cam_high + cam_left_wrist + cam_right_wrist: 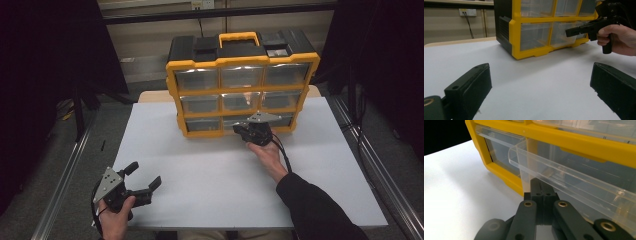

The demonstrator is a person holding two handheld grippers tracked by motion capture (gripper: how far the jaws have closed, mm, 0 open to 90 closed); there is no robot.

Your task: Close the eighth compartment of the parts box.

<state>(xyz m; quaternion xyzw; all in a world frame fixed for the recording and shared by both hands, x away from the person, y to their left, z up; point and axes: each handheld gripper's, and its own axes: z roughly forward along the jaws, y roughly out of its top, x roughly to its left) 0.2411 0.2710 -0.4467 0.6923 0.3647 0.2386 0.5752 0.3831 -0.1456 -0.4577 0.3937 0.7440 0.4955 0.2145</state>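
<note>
A yellow and black drawer cabinet [242, 82] stands upright at the top centre of the high view, at the far side of a white table [210, 175], with three rows of three clear plastic drawers and a yellow carry handle [240, 37] on top. The right gripper [255, 132] sits at the middle of the frame, pressed up to the bottom row, at the middle drawer [574, 185]. In the right gripper view that drawer stands a little way out of the yellow frame, and the two jaws are closed together right under its clear front lip; whether they pinch a tab or part of the drawer front between them cannot be made out, since the tips are hidden against the plastic. The left gripper [142, 180] rests low at the lower left of the high view, well apart from the cabinet, its jaws spread wide and holding nothing, with bare table between them in the left gripper view. The drawer looks like thin, hard, smooth plastic: light, likely slippery, and liable to flex or crack if squeezed hard, so the front lip or pull at its middle seems the place to grip, pulling straight out to keep it from binding. The cabinet itself looks light enough to slide on the smooth tabletop when a drawer is tugged, so the free left gripper could steady it at the side of the frame.
</note>
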